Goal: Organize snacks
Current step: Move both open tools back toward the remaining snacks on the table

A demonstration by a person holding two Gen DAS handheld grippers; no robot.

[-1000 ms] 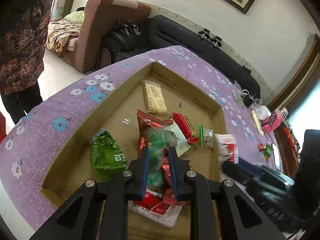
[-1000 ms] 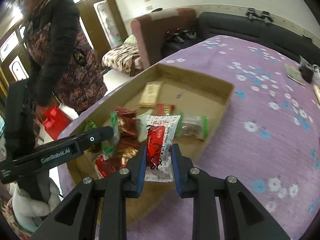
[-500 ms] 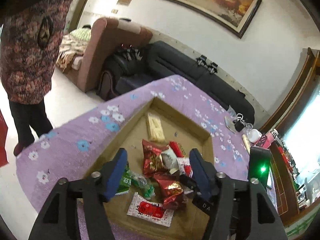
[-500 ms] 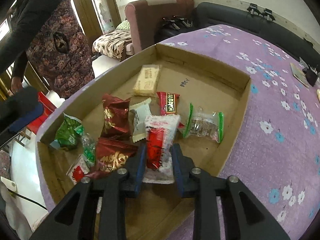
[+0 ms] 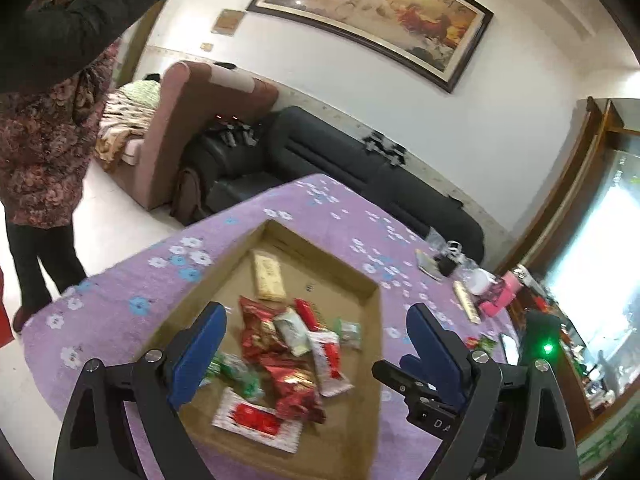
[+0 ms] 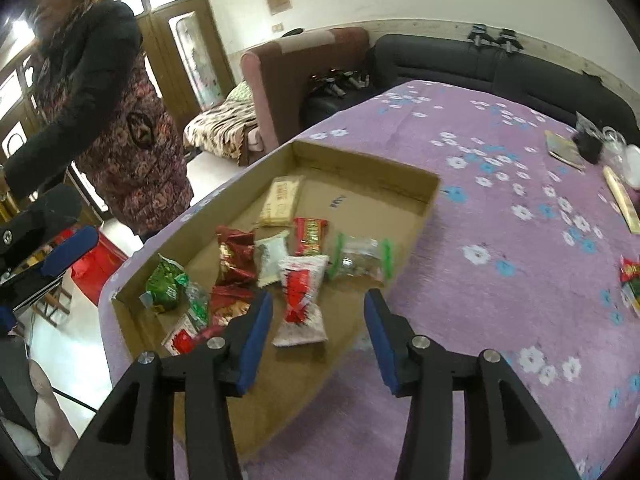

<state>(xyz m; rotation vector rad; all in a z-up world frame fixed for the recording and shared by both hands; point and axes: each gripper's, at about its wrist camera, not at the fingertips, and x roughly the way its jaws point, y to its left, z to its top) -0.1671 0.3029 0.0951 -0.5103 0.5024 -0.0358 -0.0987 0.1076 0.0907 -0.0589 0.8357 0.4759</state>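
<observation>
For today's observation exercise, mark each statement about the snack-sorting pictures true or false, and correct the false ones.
1. The snacks lie in a cardboard box. True.
2. The right tool clamps the white-and-red packet. False: its jaws are opening and the packet lies free in the box.
3. The tablecloth is purple with flowers. True.
4. The left tool holds a green packet. False: it holds nothing, jaws opening wide.

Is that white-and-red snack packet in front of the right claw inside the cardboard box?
Inside. The white-and-red packet lies on the cardboard box floor, free of the right gripper, whose jaws are opening.
</observation>
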